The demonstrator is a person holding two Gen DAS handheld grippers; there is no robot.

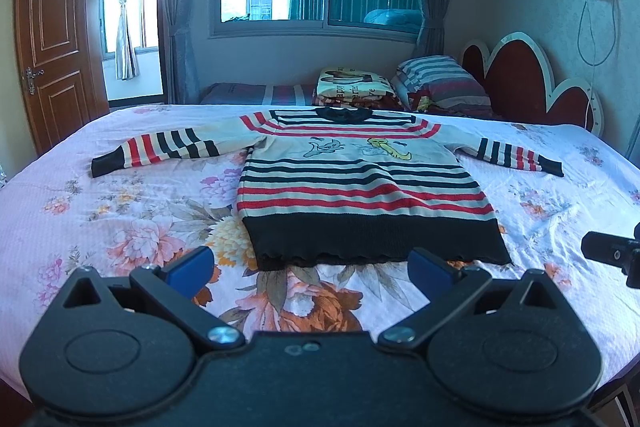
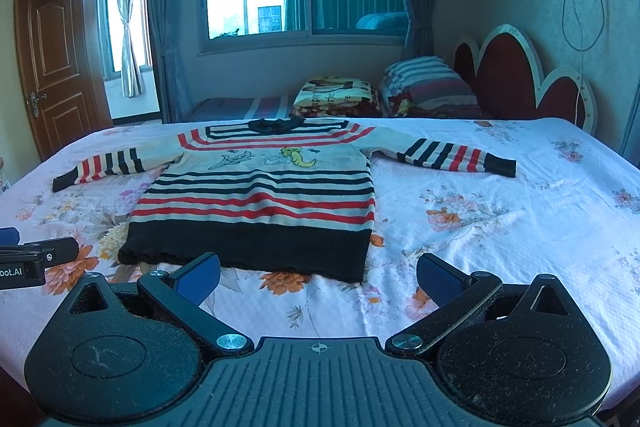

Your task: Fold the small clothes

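Bedsheet point(image 1: 132, 211) bare around sweater point(image 1: 360, 187) (both sides).

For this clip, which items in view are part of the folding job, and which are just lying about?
Part of the job:
- sweater, spread flat, sleeves out
- left gripper, open, holding nothing
- right gripper, open, holding nothing
- bed, the work surface

Just lying about:
- pillow
- folded blanket
- cable on the wall
- door

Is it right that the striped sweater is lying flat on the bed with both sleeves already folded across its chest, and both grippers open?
Not quite. The sweater lies flat on the bed, but both sleeves are spread out sideways, as the left wrist view shows. The left gripper and right gripper are open.
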